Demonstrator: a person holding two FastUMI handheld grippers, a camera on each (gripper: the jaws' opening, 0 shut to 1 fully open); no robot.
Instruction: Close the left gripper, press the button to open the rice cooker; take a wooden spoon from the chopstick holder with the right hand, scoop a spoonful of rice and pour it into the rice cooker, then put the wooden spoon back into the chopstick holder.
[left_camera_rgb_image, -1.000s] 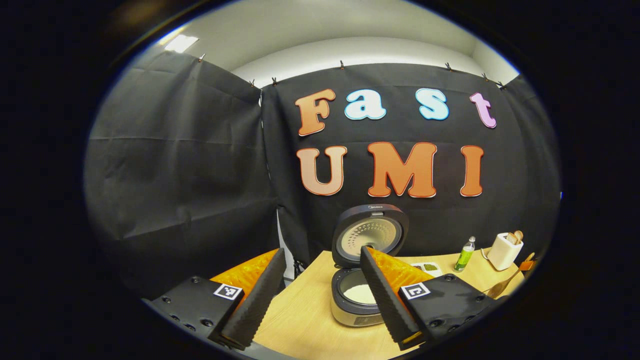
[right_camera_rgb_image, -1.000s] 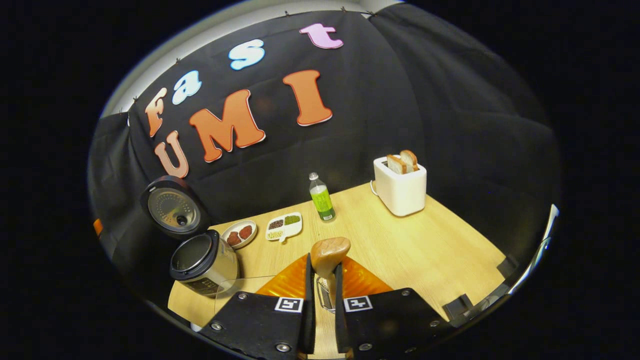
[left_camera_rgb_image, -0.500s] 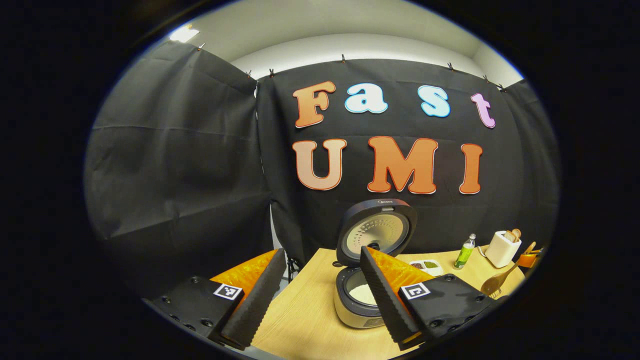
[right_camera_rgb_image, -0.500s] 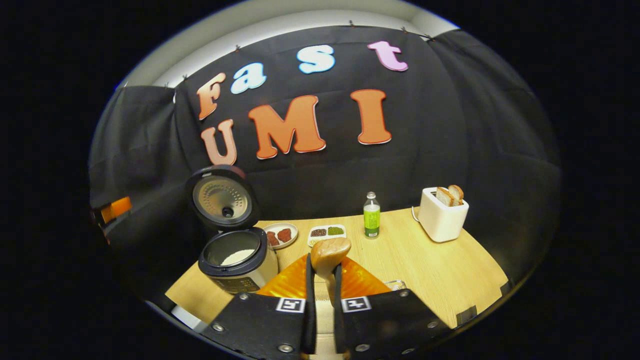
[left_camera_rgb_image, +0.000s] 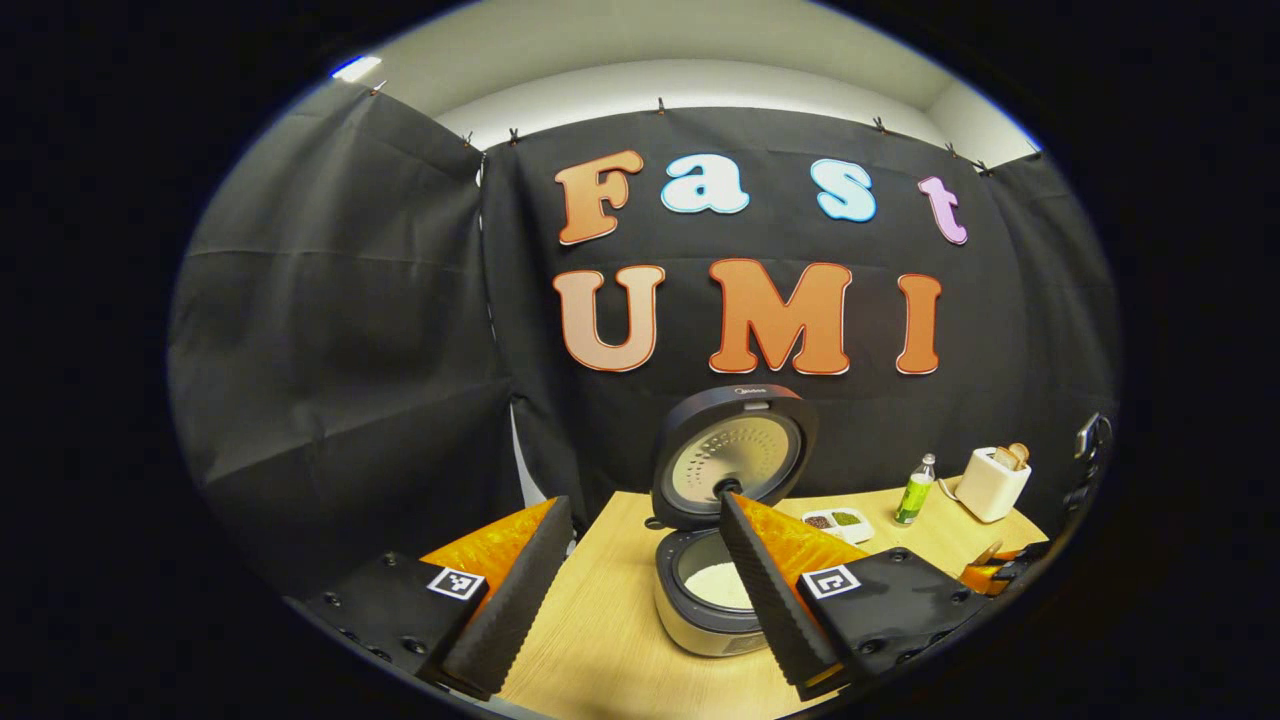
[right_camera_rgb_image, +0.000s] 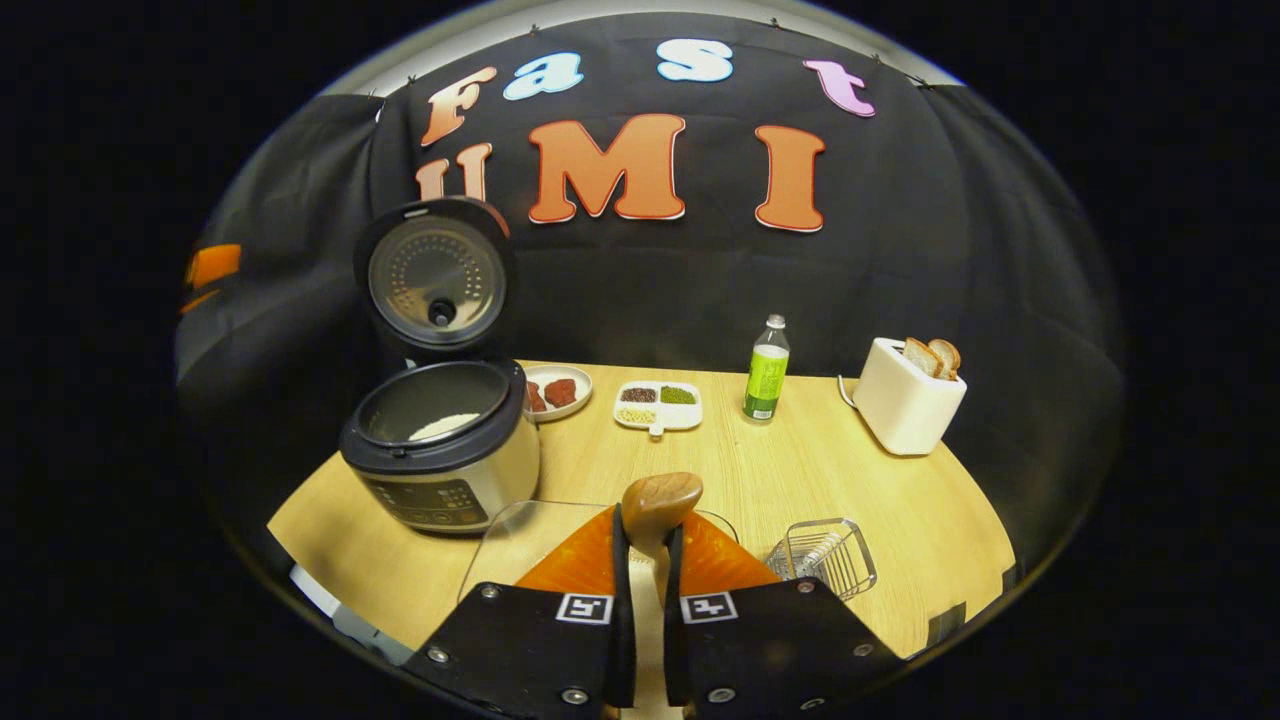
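Rice cooker (right_camera_rgb_image: 440, 450) on the table's left, lid up, rice inside; right gripper (right_camera_rgb_image: 640, 560) clamps the wooden spoon (right_camera_rgb_image: 660, 503) near the wire chopstick holder (right_camera_rgb_image: 825, 555), return pending; left gripper (left_camera_rgb_image: 640, 590) spread, empty.

From my seat, the left gripper view looks level across the table's left end toward the back wall, its own two fingers (left_camera_rgb_image: 545, 560) spread at the bottom of the frame. The rice cooker (left_camera_rgb_image: 715, 590) sits close, lower centre, lid up. The toaster (left_camera_rgb_image: 990, 482) and green bottle (left_camera_rgb_image: 912, 490) are small and far off at the lower right.

The right gripper view looks from the table's near edge, higher and tilted down, so I see the table top (right_camera_rgb_image: 900, 500) spread out. The rice cooker (right_camera_rgb_image: 440, 450) lies left of centre, the toaster (right_camera_rgb_image: 908, 405) at the right, the bottle (right_camera_rgb_image: 767, 382) between.

Both views share cooker, bottle, toaster, the divided dish (left_camera_rgb_image: 838, 522) (right_camera_rgb_image: 658, 405) and back wall.
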